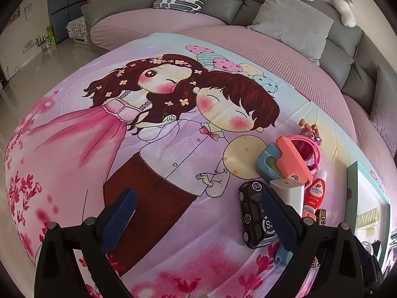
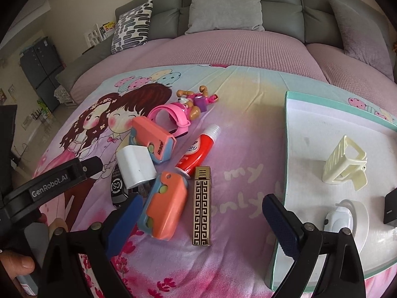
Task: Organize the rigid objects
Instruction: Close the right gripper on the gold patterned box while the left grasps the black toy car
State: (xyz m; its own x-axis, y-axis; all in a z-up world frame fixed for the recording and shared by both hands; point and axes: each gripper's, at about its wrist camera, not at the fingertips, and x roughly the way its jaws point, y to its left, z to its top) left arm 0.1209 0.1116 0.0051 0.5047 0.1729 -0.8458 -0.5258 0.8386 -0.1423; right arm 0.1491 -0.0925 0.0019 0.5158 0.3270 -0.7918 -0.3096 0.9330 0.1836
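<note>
Both grippers are wide open, holding nothing: left gripper (image 1: 198,213), right gripper (image 2: 206,213). The pile lies mid-blanket, left of the white tray (image 2: 310,149). Left to right: one charger (image 2: 135,167), two orange cases (image 2: 165,211), one tube (image 2: 198,149), one gold lighter (image 2: 201,206). All look light and stiff; the lighter seems slick, best pinched across its narrow sides. The tray holds one clip (image 2: 343,164).

L gripper (image 1: 198,221): jaws wide apart, nothing between, blue pads (image 1: 121,213) angled fwd & down | R gripper (image 2: 202,223): jaws wide apart, nothing held, pointing fwd-down | L gripper body seen at left of R wrist view, low, just beside R | thumb (image 2: 18,264) at lower-left edge of R view
</note>
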